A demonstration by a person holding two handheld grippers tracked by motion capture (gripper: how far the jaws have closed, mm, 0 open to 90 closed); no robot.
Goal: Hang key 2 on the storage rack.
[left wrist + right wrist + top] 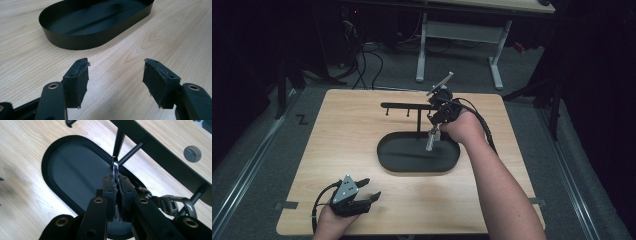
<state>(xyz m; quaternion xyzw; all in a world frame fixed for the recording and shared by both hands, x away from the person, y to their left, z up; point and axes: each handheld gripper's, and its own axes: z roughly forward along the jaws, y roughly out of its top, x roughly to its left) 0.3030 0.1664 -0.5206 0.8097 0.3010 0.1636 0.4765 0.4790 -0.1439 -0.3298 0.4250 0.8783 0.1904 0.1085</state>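
A black rack stands in a black oval tray (pixel 384 155); its cross bar (pixel 404 105) carries short pegs. My right gripper (pixel 438 119) is at the bar's right end, shut on a thin silver metal ring (pixel 114 166). The right gripper view shows the ring edge-on between the closed jaws (pixel 117 178), touching the tip of a peg (pixel 131 152). A silvery piece (pixel 431 140) hangs below that gripper over the tray. My left gripper (pixel 369 189) rests near the table's front left, open, with nothing between its pads (pixel 80 80).
A second silver clip-like piece (pixel 175 205) hangs by a peg to the right of the jaws. The tray wall (pixel 82 41) lies ahead of the left gripper. The wooden table (pixel 337 145) ends close behind the rack; a desk frame (pixel 497 65) stands beyond.
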